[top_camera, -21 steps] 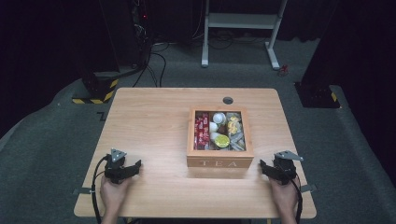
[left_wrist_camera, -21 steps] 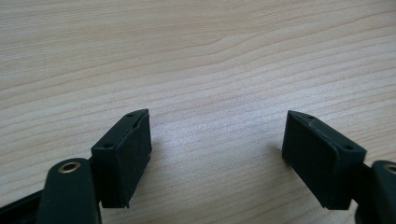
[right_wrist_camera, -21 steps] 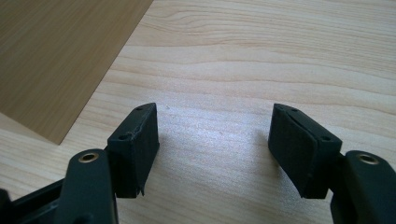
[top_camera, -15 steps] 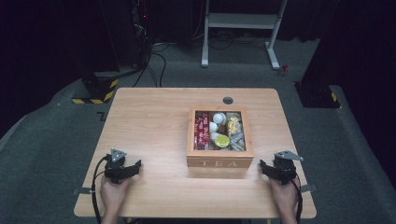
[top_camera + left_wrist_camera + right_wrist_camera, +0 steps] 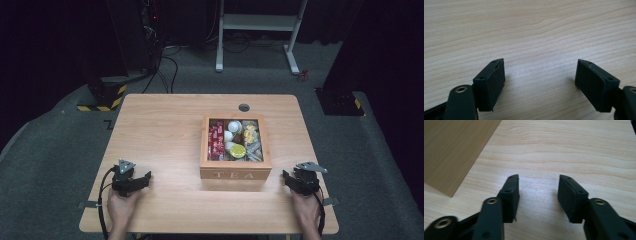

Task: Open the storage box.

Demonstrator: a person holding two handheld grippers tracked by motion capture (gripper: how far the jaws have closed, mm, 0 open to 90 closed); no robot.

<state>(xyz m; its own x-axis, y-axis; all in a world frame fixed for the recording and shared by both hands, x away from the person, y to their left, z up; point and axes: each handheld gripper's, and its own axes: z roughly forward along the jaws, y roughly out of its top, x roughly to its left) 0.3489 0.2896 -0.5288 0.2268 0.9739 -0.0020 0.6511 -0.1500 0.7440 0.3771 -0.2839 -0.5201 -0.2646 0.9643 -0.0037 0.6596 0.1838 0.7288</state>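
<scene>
Resting on the counter (image 5: 165,125) exactly as before, the left gripper (image 5: 131,181) and right gripper (image 5: 300,181) flank the wooden tea box (image 5: 235,172) (packets inside). Left gripper view: jaws spread over bare wood. Right gripper view: jaws apart, empty, box wall (image 5: 454,152) nearby.

Lighting is pretty uneven here: the table (image 5: 165,130) is lit bright from overhead while the floor and everything behind it sinks into near black. The tea box (image 5: 236,173) drops a short soft shadow on the wood in front of its near side. High view is soft and low on detail, the stuff inside the box is mushy. Both gripper views are evenly lit, wood grain sharp in the middle, a pale sheen between the jaws, soft shadows under the pads, and the nearest black parts at the bottom edge go blurry
</scene>
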